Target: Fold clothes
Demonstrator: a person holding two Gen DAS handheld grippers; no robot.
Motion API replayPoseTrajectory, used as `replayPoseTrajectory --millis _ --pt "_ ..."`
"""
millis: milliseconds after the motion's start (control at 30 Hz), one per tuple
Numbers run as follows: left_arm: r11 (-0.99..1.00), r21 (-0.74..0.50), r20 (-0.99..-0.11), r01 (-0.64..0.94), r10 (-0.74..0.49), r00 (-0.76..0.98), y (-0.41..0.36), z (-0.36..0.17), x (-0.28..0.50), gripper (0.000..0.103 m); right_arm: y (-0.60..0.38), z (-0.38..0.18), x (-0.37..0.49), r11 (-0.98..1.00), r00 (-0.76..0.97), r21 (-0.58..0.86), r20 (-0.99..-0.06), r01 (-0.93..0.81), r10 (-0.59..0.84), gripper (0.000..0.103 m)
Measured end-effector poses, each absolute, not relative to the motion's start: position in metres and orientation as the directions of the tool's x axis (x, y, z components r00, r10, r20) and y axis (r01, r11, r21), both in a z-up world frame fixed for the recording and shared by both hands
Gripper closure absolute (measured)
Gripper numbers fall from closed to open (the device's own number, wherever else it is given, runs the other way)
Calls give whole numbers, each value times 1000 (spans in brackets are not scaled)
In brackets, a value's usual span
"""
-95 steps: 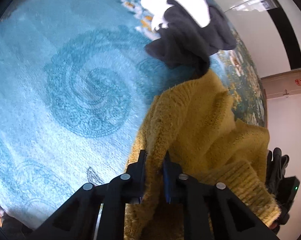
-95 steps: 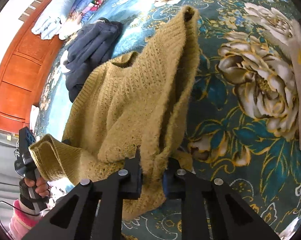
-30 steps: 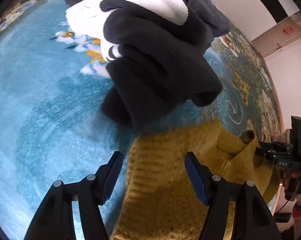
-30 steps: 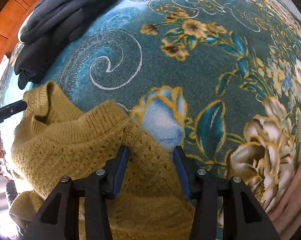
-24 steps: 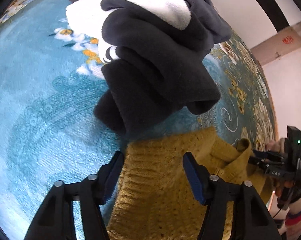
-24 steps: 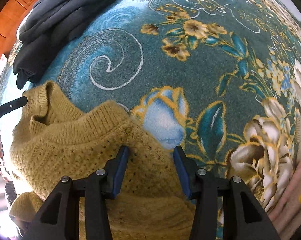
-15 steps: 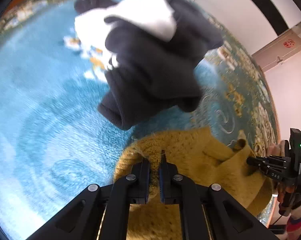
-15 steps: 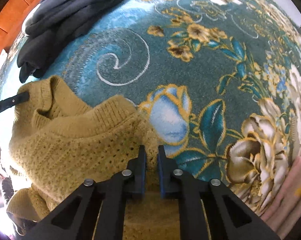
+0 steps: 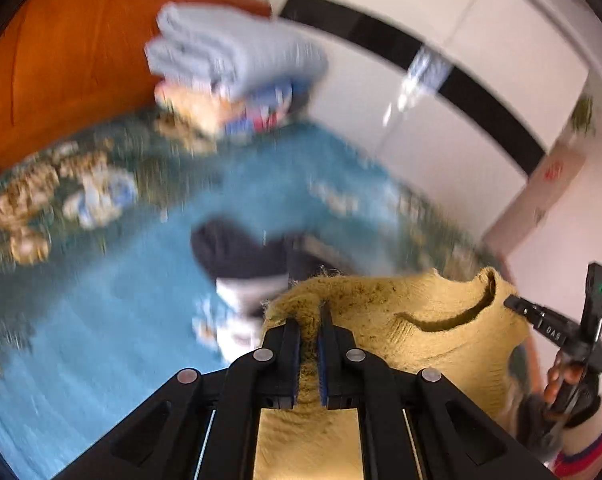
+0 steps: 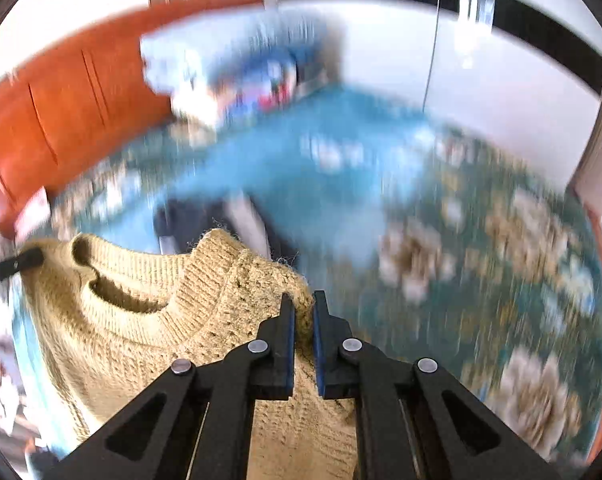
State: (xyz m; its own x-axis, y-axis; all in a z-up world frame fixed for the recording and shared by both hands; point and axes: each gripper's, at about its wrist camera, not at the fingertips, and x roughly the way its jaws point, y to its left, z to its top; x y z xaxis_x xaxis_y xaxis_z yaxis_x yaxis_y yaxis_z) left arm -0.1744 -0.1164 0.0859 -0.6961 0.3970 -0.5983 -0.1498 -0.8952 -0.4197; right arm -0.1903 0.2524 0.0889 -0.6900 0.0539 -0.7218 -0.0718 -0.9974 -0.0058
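Both hand-held grippers, left (image 9: pixel 309 322) and right (image 10: pixel 299 312), clenched on sweater (image 10: pixel 149 320) shoulders; lift evenly, keep taut.

Both wrist views downward — shared sweater (image 9: pixel 421 320), bedspread (image 10: pixel 321 168)

Bright daylight, heavy motion blur, fisheye edges
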Motion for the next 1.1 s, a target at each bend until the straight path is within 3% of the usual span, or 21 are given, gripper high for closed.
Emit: replayPoseTrajectory --millis 133,233,500,767,867,900,1100 --pt "-900 -404 -575 -163 389 -720 -124 97 -166 94 230 134 -193 -998 -776 -38 -628 -45 59 96" --pt "-894 -426 -598 -141 395 -698 -130 67 -145 92 217 119 -172 -998 -765 -60 -643 -12 48 96" --pt "-845 -533 -684 -54 467 -560 -125 -50 -59 90 231 -17 -96 -998 -573 53 -819 -34 -24 96" --pt "-814 -545 -803 202 438 -404 -117 -142 -5 86 251 -112 -34 -969 -416 169 -906 -179 -81 95" --pt "-768 -581 -796 271 467 -385 -120 -155 6 71 254 -126 -25 -960 -389 186 -917 -212 -92 95" --pt "-749 -596 -790 290 481 -379 -121 -158 9 62 255 -128 -22 -956 -386 194 -917 -218 -98 95" --pt "-613 -726 -686 310 618 -385 -111 -164 21 44 261 -137 -7 -939 -363 233 -922 -251 -132 95"
